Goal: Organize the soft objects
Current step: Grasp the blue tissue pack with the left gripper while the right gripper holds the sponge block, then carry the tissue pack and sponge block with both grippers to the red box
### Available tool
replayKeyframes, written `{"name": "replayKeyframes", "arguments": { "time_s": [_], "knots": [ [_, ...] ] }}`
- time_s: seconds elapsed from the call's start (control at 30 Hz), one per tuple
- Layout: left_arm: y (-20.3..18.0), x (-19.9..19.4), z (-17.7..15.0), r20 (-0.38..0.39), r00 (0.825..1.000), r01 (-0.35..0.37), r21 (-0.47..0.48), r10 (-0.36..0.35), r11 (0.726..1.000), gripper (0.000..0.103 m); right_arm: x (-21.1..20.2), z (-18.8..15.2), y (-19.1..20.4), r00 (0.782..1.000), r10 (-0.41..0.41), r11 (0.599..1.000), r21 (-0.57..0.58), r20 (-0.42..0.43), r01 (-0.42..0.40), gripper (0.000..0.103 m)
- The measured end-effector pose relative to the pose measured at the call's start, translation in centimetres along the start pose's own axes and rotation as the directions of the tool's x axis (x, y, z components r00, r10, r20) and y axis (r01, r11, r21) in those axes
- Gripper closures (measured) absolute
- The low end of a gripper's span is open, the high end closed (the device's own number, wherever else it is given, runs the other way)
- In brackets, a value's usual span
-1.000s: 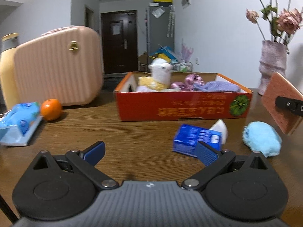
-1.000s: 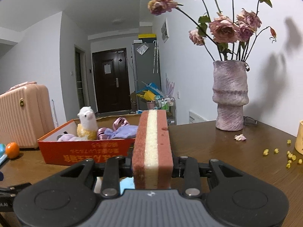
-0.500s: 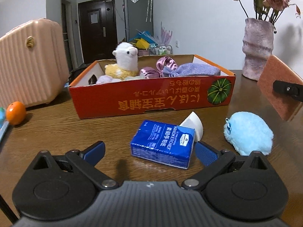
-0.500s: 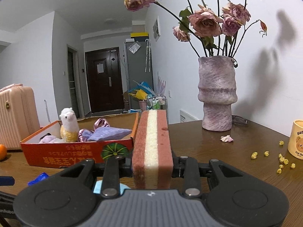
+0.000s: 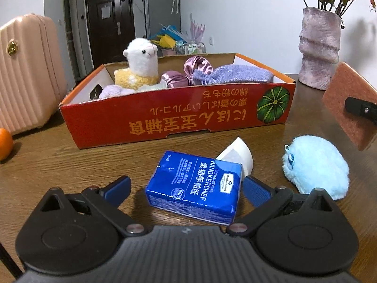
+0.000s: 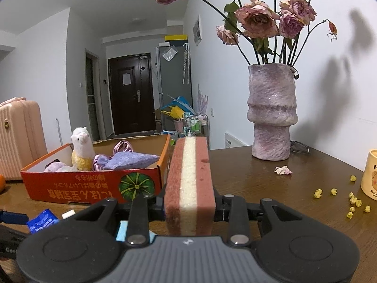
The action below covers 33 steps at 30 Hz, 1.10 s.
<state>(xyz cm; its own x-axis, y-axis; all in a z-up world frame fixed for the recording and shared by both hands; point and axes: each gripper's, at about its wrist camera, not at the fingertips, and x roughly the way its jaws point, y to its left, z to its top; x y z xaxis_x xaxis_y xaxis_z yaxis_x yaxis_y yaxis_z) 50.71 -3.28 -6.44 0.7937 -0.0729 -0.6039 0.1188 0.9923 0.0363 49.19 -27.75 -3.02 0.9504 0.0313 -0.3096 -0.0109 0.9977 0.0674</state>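
Note:
My left gripper (image 5: 186, 188) is open, its blue fingers on either side of a blue handkerchief tissue pack (image 5: 195, 184) lying on the wooden table. A fluffy light-blue plush (image 5: 315, 166) lies to its right. My right gripper (image 6: 189, 208) is shut on a brown-and-cream sponge (image 6: 189, 184), held upright above the table; the sponge also shows in the left wrist view (image 5: 346, 108). The red cardboard box (image 5: 188, 118) behind holds a white alpaca plush (image 5: 141, 63), purple satin scrunchies (image 5: 188, 70) and a lavender cloth (image 5: 233, 75); the box also shows in the right wrist view (image 6: 77, 188).
A pink suitcase (image 5: 26, 70) stands at left with an orange (image 5: 4, 143) before it. A purple vase of dried roses (image 6: 271, 113) stands at the back right. A cream mug (image 6: 371, 174) and scattered yellow bits (image 6: 353, 199) lie at the far right. A petal (image 6: 282, 170) lies near the vase.
My left gripper moved forward and rightward until the tissue pack lies between its open fingers. My right gripper shifted right with the sponge, bringing the vase and mug more into view.

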Motion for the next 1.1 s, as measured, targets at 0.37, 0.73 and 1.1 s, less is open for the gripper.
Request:
{"name": "replayKeyframes", "arguments": {
  "time_s": [0.37, 0.73, 1.1],
  "knots": [
    [-0.2, 0.3, -0.2, -0.019, 0.999, 0.041, 0.018, -0.041, 0.999, 0.023, -0.1, -0.1, 0.2, 1.0, 0.01, 1.0, -0.009, -0.002, -0.01, 0.072],
    [0.4, -0.4, -0.1, 0.02, 1.0, -0.007, -0.005, 0.007, 1.0, 0.024, -0.2, -0.1, 0.5, 1.0, 0.011, 1.0, -0.026, 0.004, -0.011, 0.072],
    [2.2, -2.5, -0.1, 0.085, 0.993, -0.072, -0.092, 0.08, 0.993, 0.024, -1.0, -0.2, 1.0, 0.999, 0.006, 0.998, -0.056, 0.033, -0.004, 0.072]
  ]
}}
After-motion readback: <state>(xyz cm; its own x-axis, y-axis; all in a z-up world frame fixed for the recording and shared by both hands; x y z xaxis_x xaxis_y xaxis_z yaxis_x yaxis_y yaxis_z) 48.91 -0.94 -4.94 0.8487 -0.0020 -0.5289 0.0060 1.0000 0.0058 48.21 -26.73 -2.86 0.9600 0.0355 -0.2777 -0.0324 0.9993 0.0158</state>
